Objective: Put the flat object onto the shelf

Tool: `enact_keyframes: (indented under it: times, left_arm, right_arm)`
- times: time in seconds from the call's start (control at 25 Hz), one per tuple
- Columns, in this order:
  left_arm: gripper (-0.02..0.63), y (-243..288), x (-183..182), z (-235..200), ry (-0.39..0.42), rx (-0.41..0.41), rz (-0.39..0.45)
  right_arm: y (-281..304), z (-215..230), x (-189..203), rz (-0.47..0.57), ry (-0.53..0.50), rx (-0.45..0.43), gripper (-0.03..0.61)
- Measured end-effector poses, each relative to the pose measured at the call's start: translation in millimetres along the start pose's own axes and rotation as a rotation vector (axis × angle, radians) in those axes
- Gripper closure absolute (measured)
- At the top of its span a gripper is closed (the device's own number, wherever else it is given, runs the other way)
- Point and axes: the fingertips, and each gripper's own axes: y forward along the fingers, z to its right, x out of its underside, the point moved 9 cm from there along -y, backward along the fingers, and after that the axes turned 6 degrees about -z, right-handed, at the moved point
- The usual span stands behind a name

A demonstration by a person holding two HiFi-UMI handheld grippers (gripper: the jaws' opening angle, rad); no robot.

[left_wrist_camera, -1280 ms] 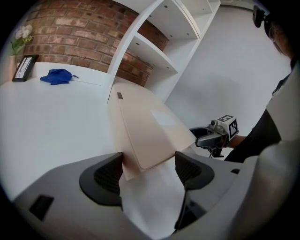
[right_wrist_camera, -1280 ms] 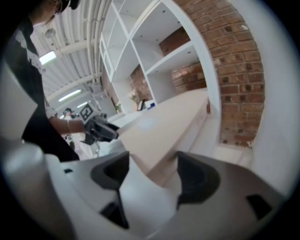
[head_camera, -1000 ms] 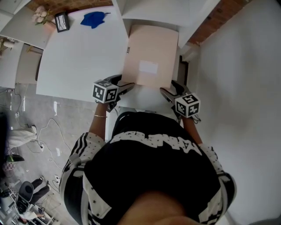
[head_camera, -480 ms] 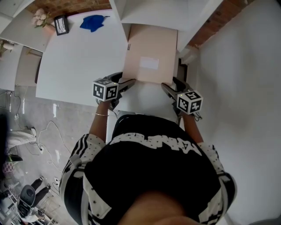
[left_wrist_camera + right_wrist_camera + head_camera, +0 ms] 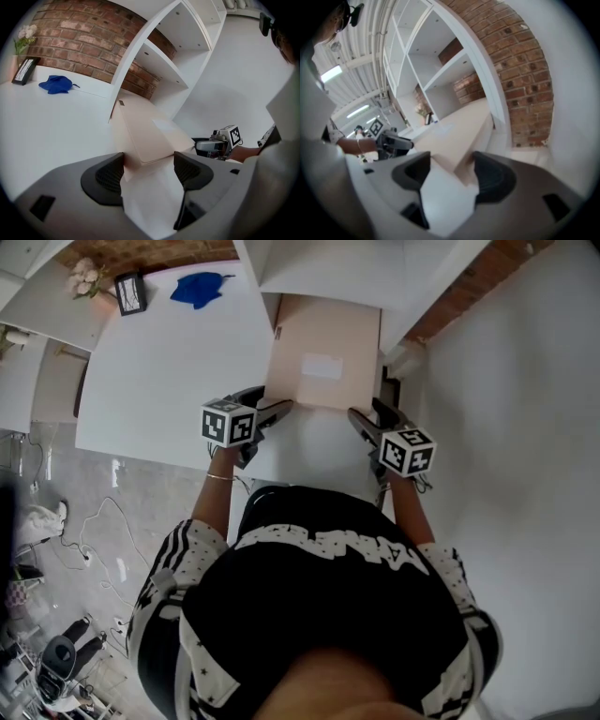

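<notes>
The flat object is a pale beige box (image 5: pixel 323 352) lying flat on the white surface, its far end under the white shelf unit (image 5: pixel 337 266). My left gripper (image 5: pixel 277 400) is at the box's near left corner and my right gripper (image 5: pixel 367 411) at its near right corner. In the left gripper view the box's corner (image 5: pixel 146 140) sits between the spread jaws of the left gripper (image 5: pixel 149 171). The right gripper view shows the other corner (image 5: pixel 461 140) inside the right gripper (image 5: pixel 450 176). Both stand open astride a corner. Whether the pads touch the box is unclear.
A blue cloth (image 5: pixel 199 283), a small framed picture (image 5: pixel 131 287) and flowers (image 5: pixel 86 272) lie at the far left of the white table (image 5: pixel 159 362). Brick wall (image 5: pixel 473 282) flanks the shelf unit on the right. Cables (image 5: pixel 98 521) trail on the floor at left.
Both grippers and the box have moved forward together, away from the person. The box's far end reaches further under the shelf boards.
</notes>
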Motion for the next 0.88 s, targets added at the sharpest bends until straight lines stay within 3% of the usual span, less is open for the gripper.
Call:
enact_keyframes:
  times: [0.88]
  left_arm:
    - [0.255, 25.0, -36.2, -19.2, -0.019, 0.0, -0.005]
  right_arm:
    - [20.2, 22.8, -31.4, 0.02, 0.066, 0.055, 0.275]
